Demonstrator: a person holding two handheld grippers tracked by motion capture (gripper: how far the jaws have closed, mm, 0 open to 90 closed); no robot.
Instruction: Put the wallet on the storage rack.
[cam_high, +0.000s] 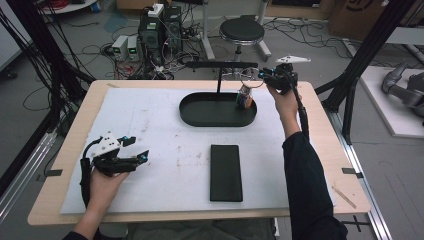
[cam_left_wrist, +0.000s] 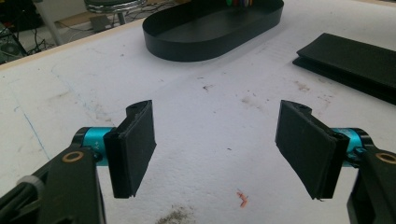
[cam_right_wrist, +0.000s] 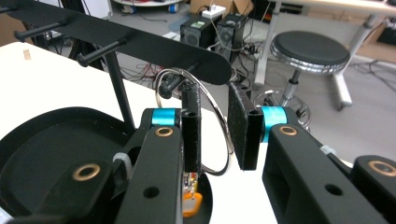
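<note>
A metal key ring (cam_right_wrist: 223, 122) with small coloured tags (cam_high: 244, 98) hangs at the right end of a black peg rack (cam_high: 220, 64), its loop around a peg (cam_right_wrist: 166, 87). The tags dangle over the right end of the black oval tray (cam_high: 200, 119). My right gripper (cam_right_wrist: 217, 126) is level with the ring; the wire runs through the gap between the jaws, which stand a little apart and do not clamp it. In the high view the right gripper (cam_high: 262, 75) points left at the rack. My left gripper (cam_high: 140, 148) rests open and empty on the white mat (cam_high: 150, 115).
A flat black rectangular case (cam_high: 226, 172) lies on the mat in front of the tray. The left gripper view shows the tray (cam_left_wrist: 187, 46) and the case (cam_left_wrist: 355, 60) ahead of its jaws. A stool (cam_high: 242, 31) and computer boxes (cam_high: 160, 30) stand beyond the far table edge.
</note>
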